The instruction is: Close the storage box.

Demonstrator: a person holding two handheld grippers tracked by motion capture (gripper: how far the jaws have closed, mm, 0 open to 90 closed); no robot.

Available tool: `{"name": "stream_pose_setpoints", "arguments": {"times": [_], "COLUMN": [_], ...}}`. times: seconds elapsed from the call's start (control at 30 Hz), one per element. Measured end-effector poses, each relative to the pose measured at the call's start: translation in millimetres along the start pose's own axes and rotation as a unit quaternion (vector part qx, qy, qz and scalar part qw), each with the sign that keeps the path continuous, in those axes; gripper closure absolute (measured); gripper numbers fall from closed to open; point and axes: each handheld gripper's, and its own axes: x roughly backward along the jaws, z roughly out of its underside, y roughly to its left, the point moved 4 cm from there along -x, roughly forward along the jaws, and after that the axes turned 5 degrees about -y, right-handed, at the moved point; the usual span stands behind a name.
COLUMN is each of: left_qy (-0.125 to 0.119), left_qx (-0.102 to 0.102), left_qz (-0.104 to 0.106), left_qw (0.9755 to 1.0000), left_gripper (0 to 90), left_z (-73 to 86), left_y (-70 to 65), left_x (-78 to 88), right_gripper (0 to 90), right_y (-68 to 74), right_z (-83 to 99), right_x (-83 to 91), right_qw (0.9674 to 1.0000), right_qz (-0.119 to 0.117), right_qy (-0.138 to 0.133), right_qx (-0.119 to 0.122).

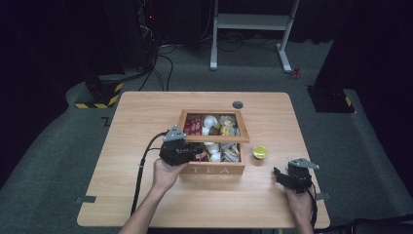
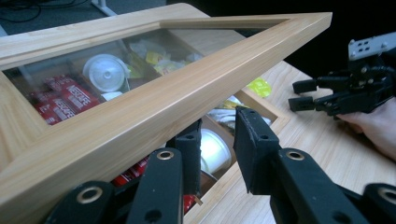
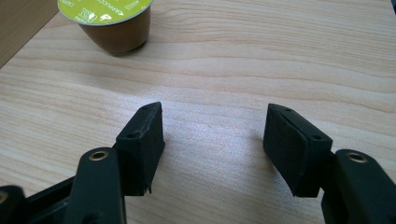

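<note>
A wooden tea box (image 1: 216,169) marked TEA stands mid-table, its glass-paned lid (image 1: 214,138) tilted partly up. The lid's front rail (image 2: 154,107) crosses above my left gripper (image 2: 217,123), which sits at the box's front left corner (image 1: 195,152). Its left jaw is tucked under the rail, and the jaws stand apart with nothing pinched between them. Red sachets (image 2: 65,98), a white creamer cup (image 2: 106,72) and yellow packets (image 2: 154,58) lie inside. My right gripper (image 3: 215,116) rests open and empty low over the table (image 1: 276,173), short of a green-topped brown capsule (image 3: 112,18).
The capsule (image 1: 260,152) stands on the table just right of the box. A round cable hole (image 1: 237,104) sits near the far edge. The left gripper's cable (image 1: 141,168) trails toward the front edge. Bare wood (image 1: 146,117) surrounds the box.
</note>
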Motion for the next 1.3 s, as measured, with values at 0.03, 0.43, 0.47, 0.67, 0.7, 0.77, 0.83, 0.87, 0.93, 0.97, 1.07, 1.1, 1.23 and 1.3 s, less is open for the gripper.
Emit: {"name": "stream_pose_setpoints", "arguments": {"times": [0.03, 0.43, 0.47, 0.67, 0.7, 0.77, 0.83, 0.87, 0.93, 0.97, 1.07, 1.1, 1.23, 1.3], "left_qy": [0.000, 0.015, 0.014, 0.020, 0.019, 0.020, 0.025, 0.026, 0.028, 0.028, 0.030, 0.032, 0.036, 0.037], "left_qx": [0.000, -0.003, -0.005, 0.002, 0.001, 0.004, 0.008, 0.011, 0.008, 0.004, 0.009, 0.007, 0.010, 0.013], "left_qz": [0.000, 0.006, 0.005, 0.010, 0.010, 0.011, 0.015, 0.016, 0.015, 0.014, 0.018, 0.019, 0.020, 0.021], "left_qw": [1.0000, 0.9999, 0.9999, 0.9998, 0.9998, 0.9997, 0.9995, 0.9995, 0.9994, 0.9995, 0.9994, 0.9993, 0.9991, 0.9990], "left_gripper": [73.1, 73.5, 73.5, 73.7, 73.7, 73.7, 73.8, 73.7, 73.7, 73.7, 73.9, 73.9, 73.9, 73.8], "left_z": [0.0, 13.4, 15.9, 22.6, 24.3, 27.9, 31.6, 33.3, 35.2, 36.0, 41.0, 42.0, 47.1, 48.1], "left_y": [0.0, -4.2, -4.4, -4.7, -4.7, -4.9, -4.8, -4.7, -5.1, -4.8, -5.1, -4.8, -5.4, -5.5], "left_x": [0.0, -4.7, -5.3, -6.8, -7.4, -8.1, -8.7, -9.3, -9.8, -10.0, -11.6, -12.0, -13.7, -14.0], "right_gripper": [38.2, 38.2, 38.0, 37.8, 37.8, 37.8, 37.8, 37.8, 37.7, 37.6, 37.7, 37.6, 37.6, 37.5], "right_y": [0.0, 0.0, 0.0, 0.2, 0.3, 0.4, 0.4, 0.4, 0.4, 0.3, 0.3, 0.1, 0.1, 0.2], "right_z": [0.0, 0.0, 0.0, 0.0, 0.0, 0.1, 0.0, 0.1, 0.0, 0.1, 0.1, 0.1, 0.1, 0.1], "right_x": [0.0, 0.0, 0.0, 0.0, 0.0, 0.1, 0.0, 0.0, 0.0, 0.0, 0.0, 0.0, 0.0, 0.0], "right_qw": [1.0000, 1.0000, 1.0000, 1.0000, 1.0000, 1.0000, 1.0000, 1.0000, 1.0000, 1.0000, 1.0000, 1.0000, 1.0000, 1.0000], "right_qz": [0.000, 0.000, 0.000, 0.000, 0.000, 0.000, 0.000, 0.000, 0.000, 0.000, 0.000, 0.000, 0.000, 0.000], "right_qy": [0.000, 0.000, 0.000, 0.000, 0.000, 0.001, 0.000, 0.000, 0.000, 0.000, 0.000, 0.000, 0.000, 0.001], "right_qx": [0.000, 0.000, 0.000, 0.000, -0.001, -0.001, -0.001, -0.001, -0.001, 0.000, 0.000, 0.001, 0.000, 0.000]}}
